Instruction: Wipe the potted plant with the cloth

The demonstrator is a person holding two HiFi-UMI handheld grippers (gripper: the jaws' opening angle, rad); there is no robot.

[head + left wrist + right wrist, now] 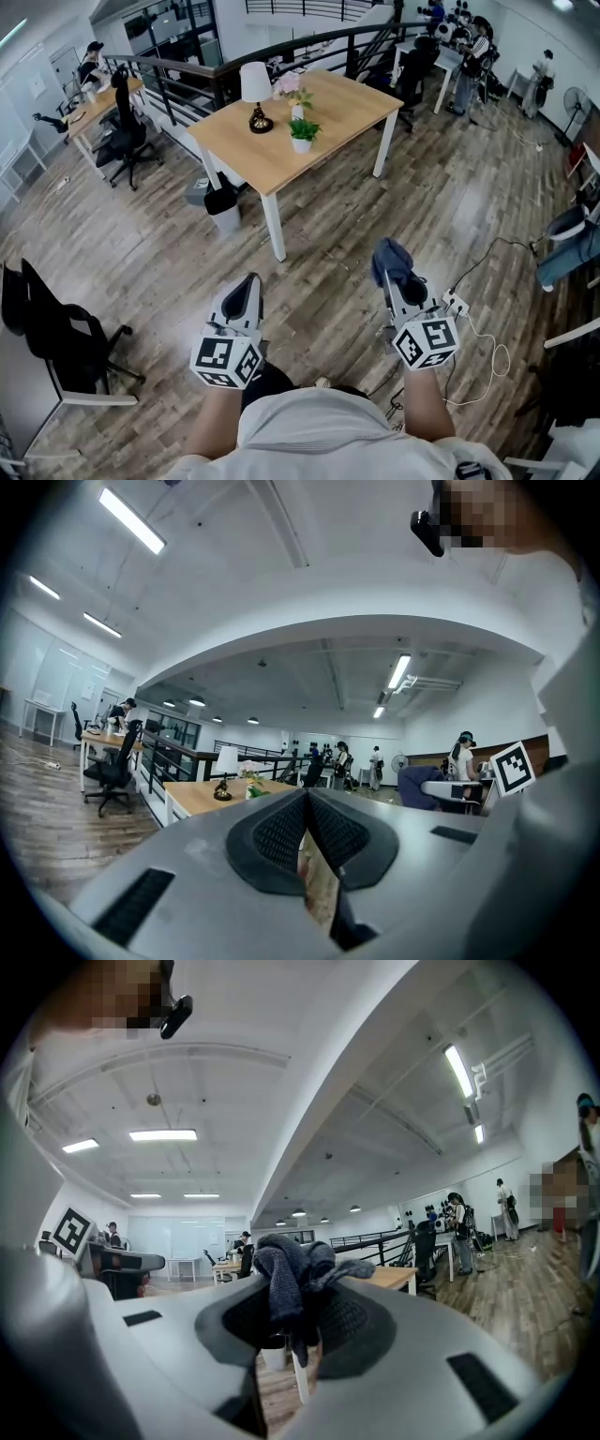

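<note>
1. Wood-plank floor of an open office lies under the person, who stands well short of any furniture with both grippers low in front of the body.
2. Left gripper: jaws pressed together with nothing between them, as its own view shows.
3. Right gripper: jaws pinching the cloth, a dark blue bundle that sticks out past the tips. In its own view the cloth stands bunched above the pads.
4. Bare floor lies ahead of both grippers. Nothing stands between them and the table.
5. Table: light wood top on white legs, set cornerwise to the person, with one corner leg nearest the grippers.
6. Potted plant: upright in a small white pot near the middle of the table top, well apart from both grippers. It lies straight ahead and between the two gripper lines, forward and to the left of the right gripper, forward and to the right of the left gripper. The left gripper view catches it small, just above the jaw tips.
7. Lamp stands to the left of the plant. A vase of pink flowers stands just beyond it.
8. Judgement: wiping has not begun. The cloth-bearing right gripper must travel forward and leftward, which likely means walking up to the table first. The left sits slightly nearer the plant's line and is free to steady the pot.
</note>
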